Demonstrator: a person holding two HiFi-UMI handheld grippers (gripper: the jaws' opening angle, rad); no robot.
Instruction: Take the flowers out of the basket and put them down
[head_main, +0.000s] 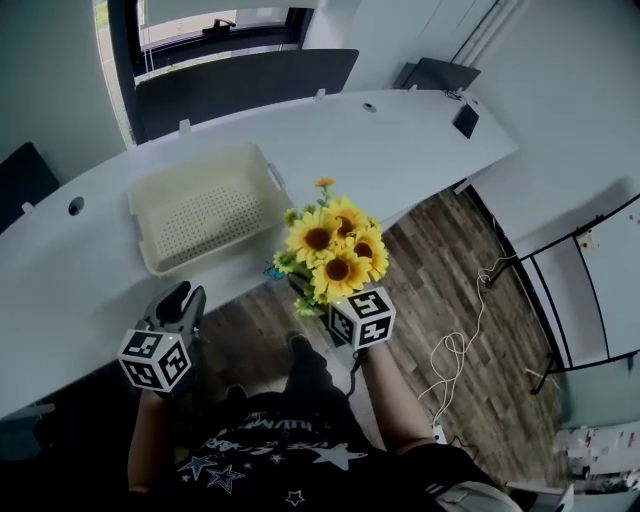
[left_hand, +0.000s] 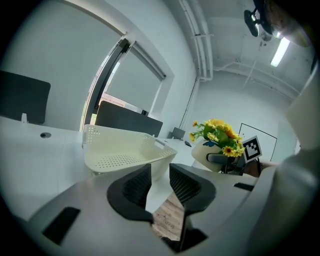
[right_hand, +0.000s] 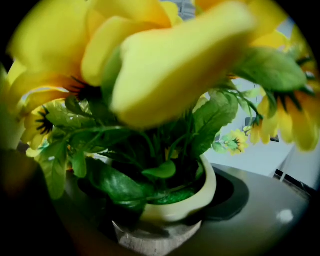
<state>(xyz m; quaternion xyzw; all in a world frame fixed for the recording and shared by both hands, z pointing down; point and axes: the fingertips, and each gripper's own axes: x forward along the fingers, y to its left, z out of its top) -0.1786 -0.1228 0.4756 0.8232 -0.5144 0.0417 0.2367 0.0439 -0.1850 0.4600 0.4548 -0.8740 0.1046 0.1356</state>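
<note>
A bunch of yellow sunflowers in a cream pot hangs in the air off the white table's front edge, above the wooden floor. My right gripper is shut on the pot, and the blooms hide its fingertips in the head view. The blooms fill the right gripper view. The cream perforated basket stands empty on the table, left of the flowers. My left gripper is open and holds nothing, low at the front left. In its own view the basket lies ahead and the flowers to the right.
Dark panels stand behind the curved table. A small black device lies at its far right end. A white cable trails over the wooden floor on the right. The person's legs are below the flowers.
</note>
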